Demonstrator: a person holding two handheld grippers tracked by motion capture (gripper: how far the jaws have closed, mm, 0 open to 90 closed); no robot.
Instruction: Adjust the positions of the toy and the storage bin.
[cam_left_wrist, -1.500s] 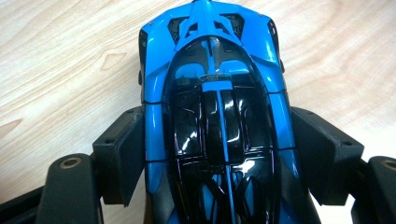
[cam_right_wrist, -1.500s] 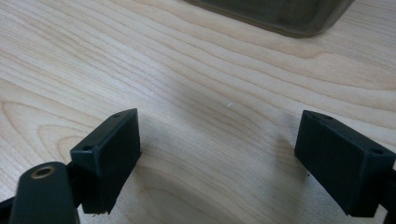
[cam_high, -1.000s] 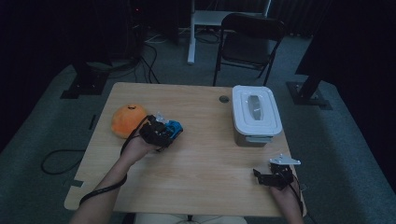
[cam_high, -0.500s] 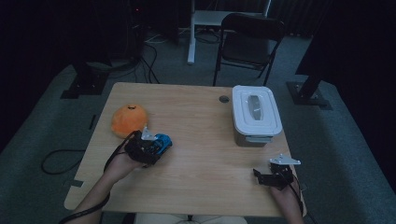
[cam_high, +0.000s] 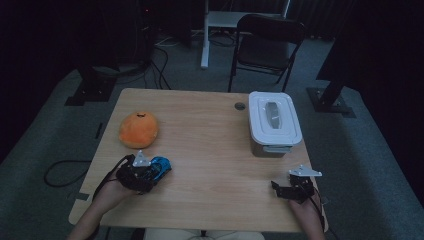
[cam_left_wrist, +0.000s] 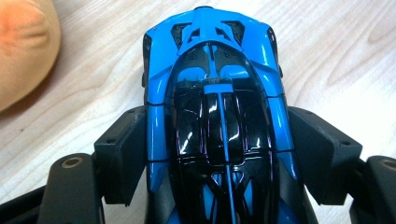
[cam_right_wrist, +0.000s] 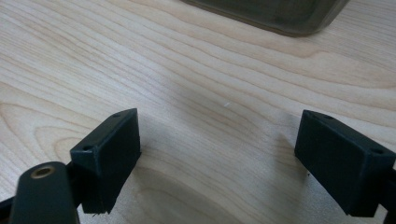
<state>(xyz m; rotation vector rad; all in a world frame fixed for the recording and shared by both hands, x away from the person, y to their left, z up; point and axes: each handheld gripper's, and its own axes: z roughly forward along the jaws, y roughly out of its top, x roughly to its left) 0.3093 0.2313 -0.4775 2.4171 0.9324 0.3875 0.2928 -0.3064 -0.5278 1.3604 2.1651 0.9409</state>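
Note:
A blue and black toy car (cam_left_wrist: 217, 107) lies lengthwise between the two black jaws of my left gripper (cam_left_wrist: 219, 158), and both pads press on its sides. From above, that gripper (cam_high: 141, 175) sits near the table's front left with the car's blue nose (cam_high: 162, 165) pointing right. Just behind it lies an orange plush (cam_high: 138, 129), whose edge (cam_left_wrist: 23, 51) appears at the upper left of the left gripper view. My right gripper (cam_right_wrist: 224, 154) rests low over bare wood at the front right (cam_high: 295, 189), jaws wide apart with nothing between them.
A white lidded box (cam_high: 273, 122) stands at the right rear of the wooden table (cam_high: 210, 150); its lower edge (cam_right_wrist: 275, 16) lies just ahead of the right gripper. A small dark disc (cam_high: 240, 106) sits near the back edge. A folding chair (cam_high: 267, 45) stands beyond the table.
My left gripper has carried the blue car toward the table's front left, away from the orange plush. The right gripper has stayed put.

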